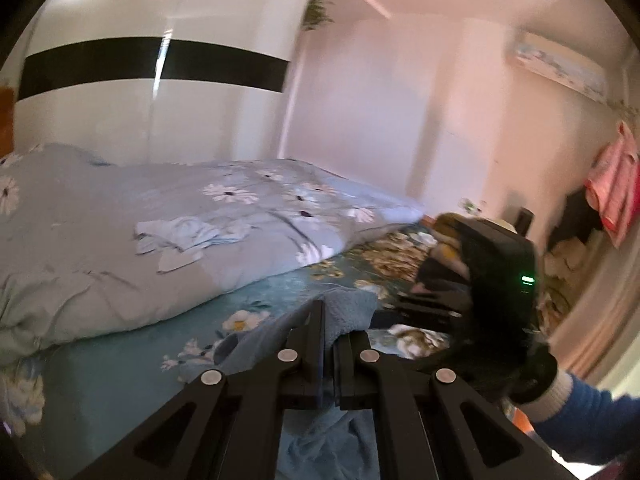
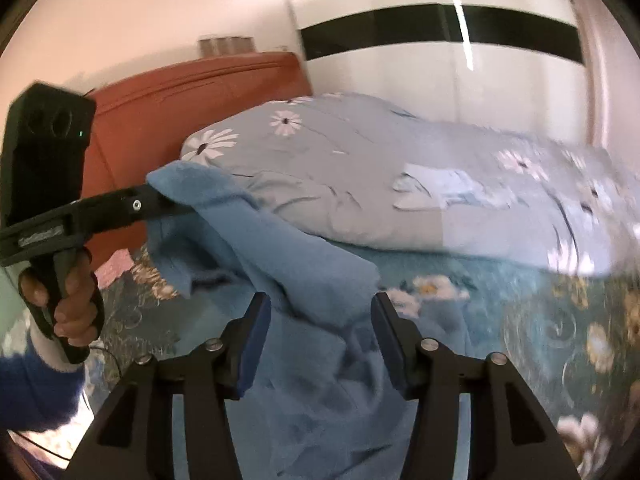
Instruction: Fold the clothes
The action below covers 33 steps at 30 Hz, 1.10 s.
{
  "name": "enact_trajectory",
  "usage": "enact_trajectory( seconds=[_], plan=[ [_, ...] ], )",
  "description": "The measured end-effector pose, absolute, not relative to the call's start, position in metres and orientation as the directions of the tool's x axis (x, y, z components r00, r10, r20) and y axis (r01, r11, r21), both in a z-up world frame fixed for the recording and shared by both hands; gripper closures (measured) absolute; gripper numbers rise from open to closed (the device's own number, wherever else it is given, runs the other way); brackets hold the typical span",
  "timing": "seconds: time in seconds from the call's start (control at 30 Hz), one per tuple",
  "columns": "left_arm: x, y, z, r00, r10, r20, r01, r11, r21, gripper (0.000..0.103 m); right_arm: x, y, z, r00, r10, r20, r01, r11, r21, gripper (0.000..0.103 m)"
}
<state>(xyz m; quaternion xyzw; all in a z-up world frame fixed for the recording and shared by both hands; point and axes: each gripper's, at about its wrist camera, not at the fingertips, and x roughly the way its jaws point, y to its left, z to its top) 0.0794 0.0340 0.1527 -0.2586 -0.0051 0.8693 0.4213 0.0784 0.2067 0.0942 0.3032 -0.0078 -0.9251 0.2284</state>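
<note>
A fuzzy blue garment (image 2: 296,264) hangs above the bed. My left gripper (image 1: 334,332) is shut on one of its top edges (image 1: 348,312); it also shows in the right wrist view (image 2: 160,200), pinching the cloth at upper left. My right gripper (image 2: 320,320) is open, its jaws wide apart on either side of a bunched fold of the garment, blue pads (image 2: 256,336) not pressing it. The right gripper's body (image 1: 492,280) shows in the left wrist view, held by a hand in a blue sleeve. The garment's lower part drapes down out of sight.
The bed has a teal floral sheet (image 2: 540,320) and a folded grey-blue daisy quilt (image 1: 160,220) with a small pale blue cloth (image 1: 180,236) on it. A brown headboard (image 2: 180,100), a white wardrobe (image 1: 160,40) and hanging pink clothes (image 1: 616,184) surround the bed.
</note>
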Motion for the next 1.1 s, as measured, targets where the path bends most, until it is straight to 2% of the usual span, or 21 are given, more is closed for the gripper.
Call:
enact_trajectory(
  seconds=[0.13,0.17,0.23,0.3,0.37,0.43,0.47,0.5,0.7,0.8,0.9,1.1],
  plan=[
    [0.083,0.036,0.153,-0.513,0.732,-0.448,-0.731,-0.646,-0.219,0.100,0.069,0.201,0.097,-0.714,-0.429,-0.553,0.434,-0.891,0.131,0.050],
    [0.082,0.035,0.151,-0.510,0.732,-0.451,-0.727,-0.648,-0.228,0.099,0.067,0.203,0.097,-0.709,-0.434,-0.555,0.430,-0.891,0.146,0.054],
    [0.078,0.031,0.145,-0.509,0.733,-0.452,-0.711,-0.653,-0.259,0.098,0.064,0.208,0.097,-0.676,-0.482,-0.556,0.441,-0.870,0.218,0.095],
    [0.073,0.028,0.139,-0.507,0.733,-0.453,-0.695,-0.659,-0.289,0.095,0.061,0.210,0.096,-0.663,-0.487,-0.569,0.426,-0.870,0.249,0.095],
    [0.073,0.018,0.132,-0.522,0.728,-0.444,-0.658,-0.675,-0.334,0.078,0.056,0.212,0.097,-0.664,-0.472,-0.580,0.396,-0.880,0.263,0.096],
    [0.082,0.001,0.123,-0.605,0.681,-0.412,-0.575,-0.732,-0.365,0.037,0.052,0.216,0.101,-0.680,-0.445,-0.582,0.357,-0.895,0.267,0.097],
    [0.087,-0.005,0.118,-0.640,0.654,-0.403,-0.541,-0.756,-0.368,0.033,0.050,0.219,0.104,-0.693,-0.428,-0.580,0.334,-0.904,0.269,0.097],
    [0.092,-0.010,0.114,-0.672,0.626,-0.395,-0.506,-0.778,-0.372,0.031,0.047,0.223,0.108,-0.704,-0.413,-0.577,0.311,-0.911,0.272,0.097],
    [0.112,0.018,0.061,-0.596,0.622,-0.508,-0.424,-0.781,-0.459,0.031,0.025,0.224,0.130,-0.723,-0.366,-0.586,0.262,-0.930,0.258,0.097],
    [0.116,0.053,0.052,-0.589,0.588,-0.554,-0.422,-0.809,-0.409,0.031,0.019,0.221,0.139,-0.729,-0.351,-0.587,0.245,-0.935,0.255,0.097],
    [0.104,0.069,0.049,-0.550,0.640,-0.537,-0.412,-0.767,-0.492,0.031,0.021,0.218,0.149,-0.735,-0.353,-0.579,0.247,-0.934,0.256,0.097],
    [0.083,0.082,0.050,-0.557,0.651,-0.516,-0.319,-0.741,-0.590,0.031,0.040,0.215,0.171,-0.763,-0.331,-0.555,0.250,-0.943,0.219,0.097]
  ],
)
